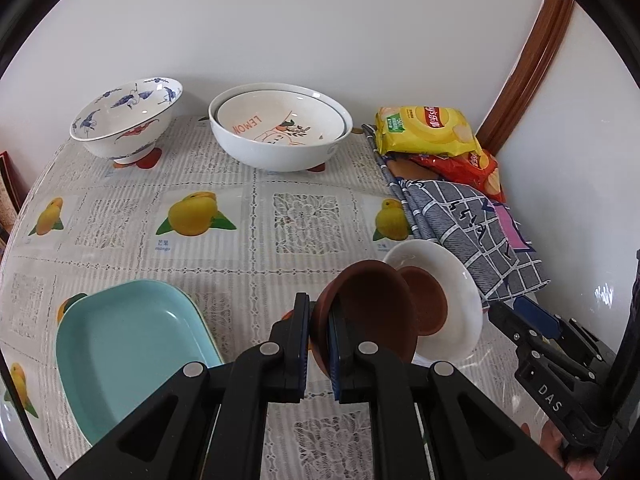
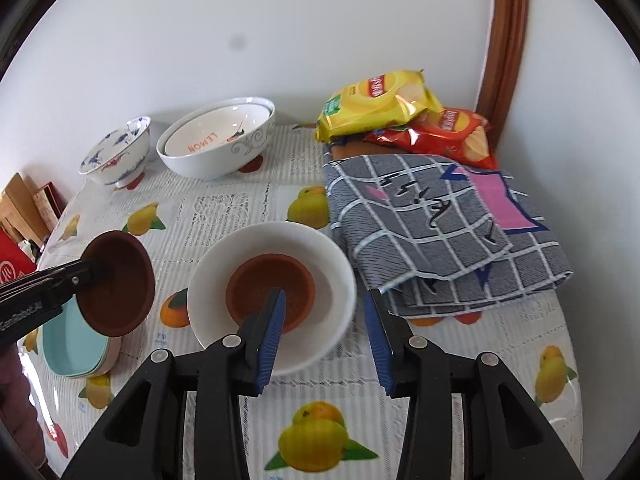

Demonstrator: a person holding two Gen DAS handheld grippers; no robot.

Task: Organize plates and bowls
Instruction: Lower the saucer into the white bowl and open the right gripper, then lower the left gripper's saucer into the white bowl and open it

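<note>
My left gripper [image 1: 319,316] is shut on the rim of a small brown dish [image 1: 368,312], held tilted above the table; it also shows in the right wrist view [image 2: 118,284]. A second brown dish [image 2: 270,292] sits inside a white bowl [image 2: 320,252], just right of the held dish in the left wrist view [image 1: 460,300]. My right gripper [image 2: 324,312] is open, its fingers on either side of the white bowl's near right rim. A turquoise rectangular dish [image 1: 128,344] lies at the near left.
A blue-patterned bowl [image 1: 124,116] and a large white bowl with a lemon-print bowl nested inside [image 1: 280,128] stand by the back wall. A folded grey checked cloth [image 2: 440,232] and chip bags [image 2: 380,104] fill the right side. The wall stands close on the right.
</note>
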